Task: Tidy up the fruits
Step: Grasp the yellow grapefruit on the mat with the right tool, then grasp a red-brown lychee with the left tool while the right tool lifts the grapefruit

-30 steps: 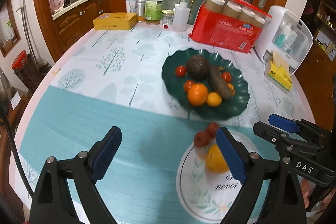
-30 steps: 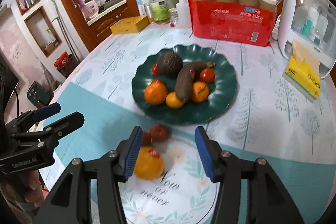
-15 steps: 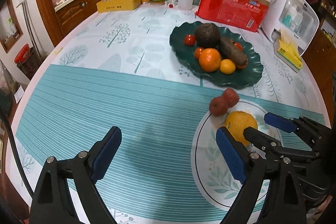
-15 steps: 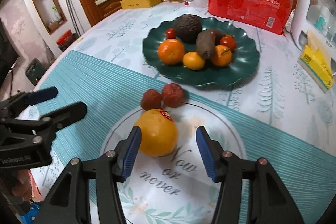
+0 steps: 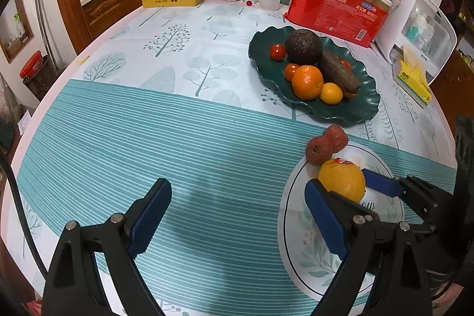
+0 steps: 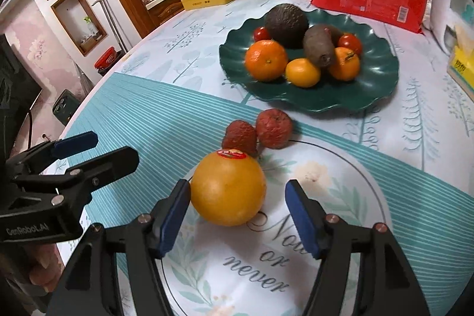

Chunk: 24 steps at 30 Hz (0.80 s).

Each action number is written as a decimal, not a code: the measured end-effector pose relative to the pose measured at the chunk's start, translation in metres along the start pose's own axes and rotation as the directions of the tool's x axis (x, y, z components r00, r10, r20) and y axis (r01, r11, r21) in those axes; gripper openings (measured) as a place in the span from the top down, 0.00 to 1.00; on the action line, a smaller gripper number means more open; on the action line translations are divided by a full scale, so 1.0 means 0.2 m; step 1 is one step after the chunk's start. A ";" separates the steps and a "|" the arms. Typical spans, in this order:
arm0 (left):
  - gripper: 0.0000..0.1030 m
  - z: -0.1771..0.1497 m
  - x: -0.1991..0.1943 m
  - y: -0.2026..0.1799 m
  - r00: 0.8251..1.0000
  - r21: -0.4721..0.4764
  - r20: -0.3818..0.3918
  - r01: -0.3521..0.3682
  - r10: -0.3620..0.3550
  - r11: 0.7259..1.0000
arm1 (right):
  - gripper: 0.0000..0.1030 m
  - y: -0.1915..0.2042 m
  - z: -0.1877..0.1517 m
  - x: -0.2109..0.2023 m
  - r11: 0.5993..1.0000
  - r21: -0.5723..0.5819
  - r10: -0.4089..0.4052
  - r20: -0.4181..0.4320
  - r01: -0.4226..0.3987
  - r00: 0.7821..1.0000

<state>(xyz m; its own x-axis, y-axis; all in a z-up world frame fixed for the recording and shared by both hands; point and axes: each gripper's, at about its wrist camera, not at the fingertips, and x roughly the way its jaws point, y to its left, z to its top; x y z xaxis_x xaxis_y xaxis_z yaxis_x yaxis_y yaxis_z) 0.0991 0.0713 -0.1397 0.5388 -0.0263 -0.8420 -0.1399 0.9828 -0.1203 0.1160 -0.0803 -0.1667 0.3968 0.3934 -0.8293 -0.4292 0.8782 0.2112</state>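
Yellow-orange fruit (image 6: 228, 188), smooth, round, red sticker on top, sits on white printed mat (image 6: 340, 197) on counter, near green fruit plate (image 6: 382, 85). Right gripper (image 6: 235, 216) jaws just opening, straddling fruit, not pressing. Centre fruit, then close gently. Left gripper (image 5: 237, 212) wide, empty.

We have lowered both tools toward the counter (image 5: 148, 138) over the last second, so everything on it looms larger. Our right gripper (image 6: 237, 215) has just been opening, and the big orange (image 6: 228, 188), which sat ahead of its left finger before, now lies between its fingers (image 6: 174, 215), close against the left one with a gap to the right. Our left gripper (image 5: 237, 218) has sunk over bare striped cloth.
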 end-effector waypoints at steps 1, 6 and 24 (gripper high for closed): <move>0.12 0.00 0.00 0.00 1.000 0.002 -0.001 0.003 -0.003 1.000 | 0.35 0.00 0.00 0.01 1.000 -0.002 0.001 -0.003 -0.001 1.000; 0.12 0.04 0.03 -0.03 1.000 0.012 -0.008 0.026 -0.026 1.000 | 0.49 0.00 -0.01 0.02 1.000 -0.006 0.012 0.001 -0.012 1.000; 0.16 0.12 0.30 -0.38 0.992 0.201 -0.073 0.116 -0.103 0.973 | 0.50 -0.26 -0.11 -0.13 0.983 0.143 -0.123 0.036 0.117 0.992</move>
<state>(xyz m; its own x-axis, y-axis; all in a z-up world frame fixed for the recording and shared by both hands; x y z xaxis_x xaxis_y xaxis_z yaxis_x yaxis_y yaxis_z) 0.1628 0.0000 -0.1687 0.4880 -0.1412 -0.8614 0.0935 0.9896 -0.1092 0.1099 -0.1413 -0.1677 0.4759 0.2919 -0.8297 -0.2593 0.9480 0.1848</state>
